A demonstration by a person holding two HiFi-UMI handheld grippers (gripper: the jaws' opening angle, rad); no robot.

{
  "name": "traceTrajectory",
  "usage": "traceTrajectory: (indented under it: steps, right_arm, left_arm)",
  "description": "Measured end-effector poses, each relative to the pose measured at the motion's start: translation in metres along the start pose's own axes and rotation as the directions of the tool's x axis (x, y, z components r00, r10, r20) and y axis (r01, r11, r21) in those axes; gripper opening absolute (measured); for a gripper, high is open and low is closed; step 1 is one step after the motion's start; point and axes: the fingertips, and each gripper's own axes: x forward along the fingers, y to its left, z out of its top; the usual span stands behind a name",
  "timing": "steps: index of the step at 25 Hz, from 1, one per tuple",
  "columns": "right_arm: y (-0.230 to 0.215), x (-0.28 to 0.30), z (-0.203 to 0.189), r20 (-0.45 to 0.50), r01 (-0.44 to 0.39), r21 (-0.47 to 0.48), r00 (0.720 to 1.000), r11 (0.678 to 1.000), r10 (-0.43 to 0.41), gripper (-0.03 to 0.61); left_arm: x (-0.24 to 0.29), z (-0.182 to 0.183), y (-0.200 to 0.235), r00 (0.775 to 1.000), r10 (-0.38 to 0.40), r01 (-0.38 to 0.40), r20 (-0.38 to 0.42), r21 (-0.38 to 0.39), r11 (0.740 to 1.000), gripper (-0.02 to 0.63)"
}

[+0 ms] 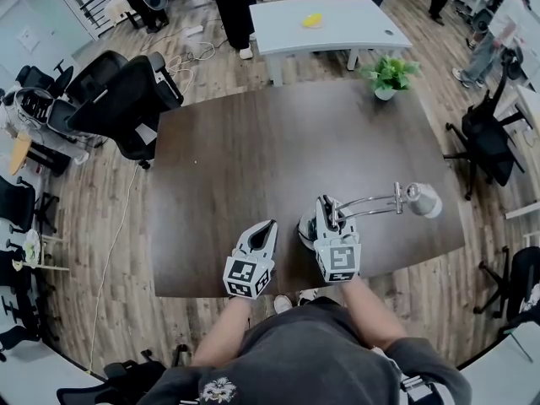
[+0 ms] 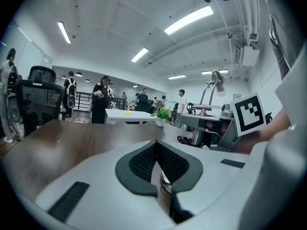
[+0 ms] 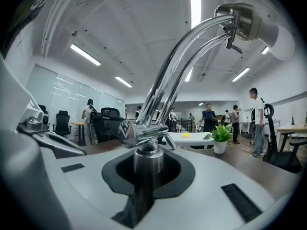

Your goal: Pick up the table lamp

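Note:
The chrome table lamp [image 1: 371,202] stands near the front right edge of the dark wooden table [image 1: 253,142], its curved twin arms reaching right to a white head [image 1: 423,199]. My right gripper [image 1: 327,207] is shut on the lamp's upright post just above the round base. In the right gripper view the post [image 3: 147,158] sits clamped between the dark pads, and the arms [image 3: 192,51] arc up to the head [image 3: 261,25]. My left gripper [image 1: 268,227] rests to the left of the lamp, jaws shut with nothing in them [image 2: 156,146]. The lamp [image 2: 211,87] shows at the right of the left gripper view.
A small potted plant [image 1: 389,76] stands at the table's far right corner. Beyond it is a white table [image 1: 329,24] with a yellow object. Black office chairs [image 1: 126,99] crowd the left side, another stands at the right [image 1: 489,137]. Several people stand in the background.

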Motion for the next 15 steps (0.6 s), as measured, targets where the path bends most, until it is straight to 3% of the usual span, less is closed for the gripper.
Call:
traceTrajectory:
  steps: [15]
  right_arm:
    - [-0.0001,-0.0087,0.0059,-0.012,-0.033,-0.020,0.999,0.999,0.033,0.034]
  left_arm:
    - [-0.0050,-0.0016,-0.0058,1.000,-0.003,0.003,-0.002,0.000,1.000,0.008]
